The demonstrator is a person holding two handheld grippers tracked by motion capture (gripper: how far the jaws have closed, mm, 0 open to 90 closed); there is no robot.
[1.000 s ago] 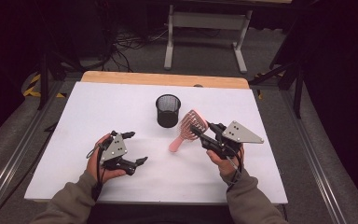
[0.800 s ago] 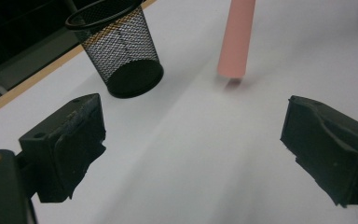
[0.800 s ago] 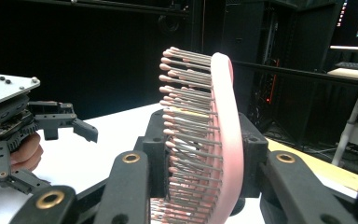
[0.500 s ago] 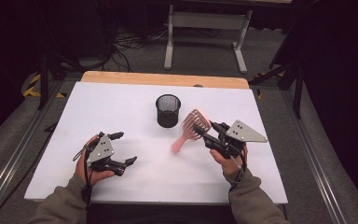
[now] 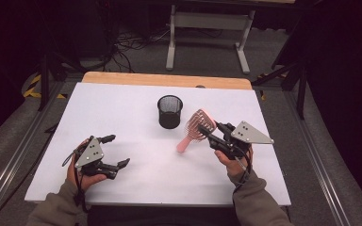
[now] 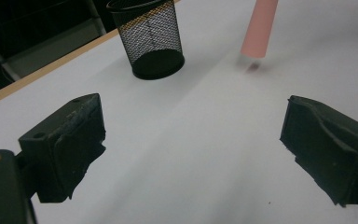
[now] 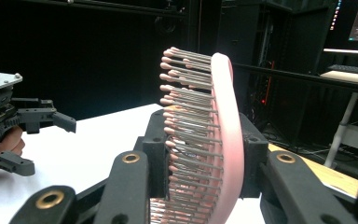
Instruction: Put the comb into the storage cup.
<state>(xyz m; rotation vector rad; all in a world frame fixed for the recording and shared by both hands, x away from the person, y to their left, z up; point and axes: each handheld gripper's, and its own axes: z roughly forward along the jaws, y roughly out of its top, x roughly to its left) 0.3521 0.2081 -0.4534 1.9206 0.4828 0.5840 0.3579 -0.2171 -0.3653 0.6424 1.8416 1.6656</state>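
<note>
We find the right gripper (image 5: 210, 135) clamped across the pink hairbrush (image 5: 198, 127) head: light, rigid plastic, flexible bristles; left gripper (image 5: 115, 150) released.

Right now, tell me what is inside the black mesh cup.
Through the mesh cup's wall in the left gripper view, only its dark solid base shows, with nothing standing in it. From the high view its inside is dark, so a small flat item could be hidden.

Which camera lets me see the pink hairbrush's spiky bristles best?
The right gripper view: the pink hairbrush sits close up, bristles clear. The high view shows the whole brush, small. The left gripper view shows its handle end.
</note>
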